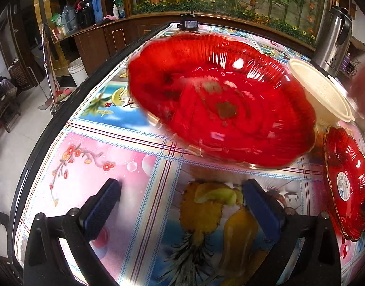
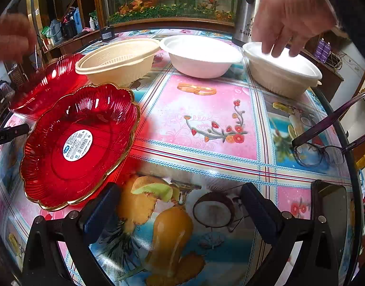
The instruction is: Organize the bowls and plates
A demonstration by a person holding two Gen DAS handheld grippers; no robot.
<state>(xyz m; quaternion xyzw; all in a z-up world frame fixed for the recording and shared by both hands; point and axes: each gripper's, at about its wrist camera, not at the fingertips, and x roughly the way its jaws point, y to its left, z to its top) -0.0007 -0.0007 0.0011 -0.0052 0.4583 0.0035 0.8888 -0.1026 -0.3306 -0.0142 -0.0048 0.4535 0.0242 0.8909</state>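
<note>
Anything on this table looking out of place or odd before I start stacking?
Nothing is spilled or broken. Odd bits: a pair of glasses lies open on the table's right side among the dishes, a bare hand is reaching into the far right bowl, and the near red plate still carries a barcode sticker.

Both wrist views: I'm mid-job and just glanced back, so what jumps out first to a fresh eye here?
The big red plate, blurred, fills the middle of the left wrist view, tilted above the fruit-print tablecloth. In the right wrist view a second red plate with a white sticker lies flat at the left, and a bare hand reaches into the rightmost white bowl. Both the left gripper and right gripper are open and empty.
</note>
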